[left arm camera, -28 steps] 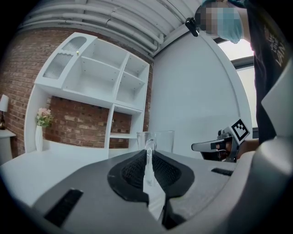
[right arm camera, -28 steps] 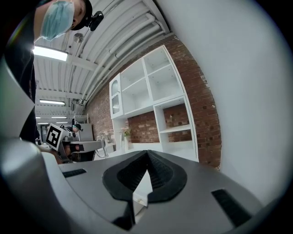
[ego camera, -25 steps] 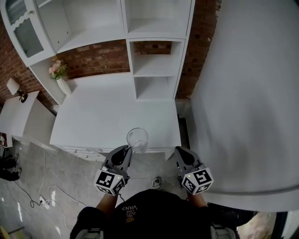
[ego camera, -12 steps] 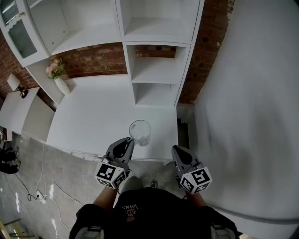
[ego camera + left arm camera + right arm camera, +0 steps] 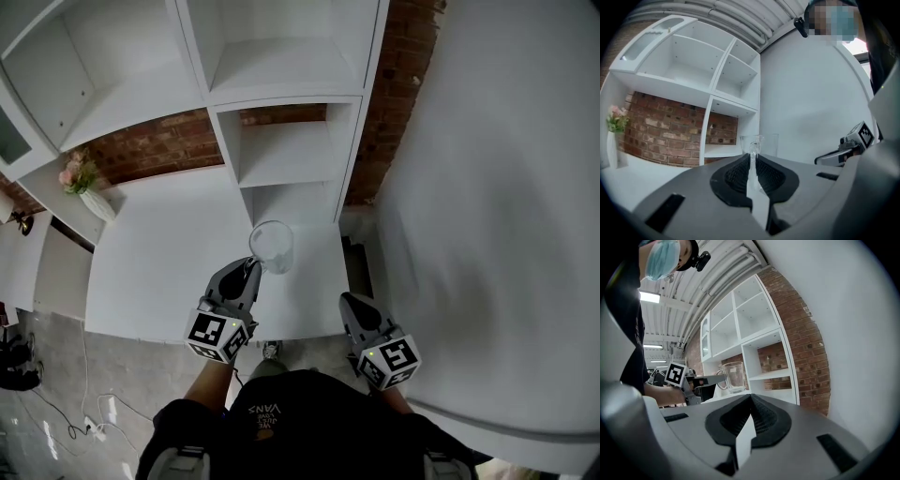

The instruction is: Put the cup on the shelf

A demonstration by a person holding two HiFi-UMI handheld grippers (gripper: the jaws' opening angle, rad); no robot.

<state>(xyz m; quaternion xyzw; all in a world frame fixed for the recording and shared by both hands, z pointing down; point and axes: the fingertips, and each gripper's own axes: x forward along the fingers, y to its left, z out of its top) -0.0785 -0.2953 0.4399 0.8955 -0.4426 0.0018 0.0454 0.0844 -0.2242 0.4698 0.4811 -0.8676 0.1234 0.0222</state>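
Observation:
A clear glass cup (image 5: 271,246) with a handle hangs above the white counter (image 5: 159,272), just in front of the lowest cubby of the white shelf unit (image 5: 281,150). My left gripper (image 5: 249,267) is shut on the cup's handle; in the left gripper view the glass cup (image 5: 759,145) stands up right beyond the closed jaws of the left gripper (image 5: 753,161). The right gripper (image 5: 349,302) is shut and holds nothing, near the counter's front right corner. In the right gripper view the cup (image 5: 732,376) shows at left, beyond the right gripper (image 5: 751,399).
A white vase with pink flowers (image 5: 86,192) stands at the counter's back left against the brick wall (image 5: 159,145). A large white wall (image 5: 497,206) rises on the right. A narrow gap (image 5: 361,272) lies between counter and wall. Cables (image 5: 75,427) lie on the grey floor.
My left gripper has carried the cup forward and up, from the counter's front edge to just before the lower cubby. The right gripper stayed near the front corner.

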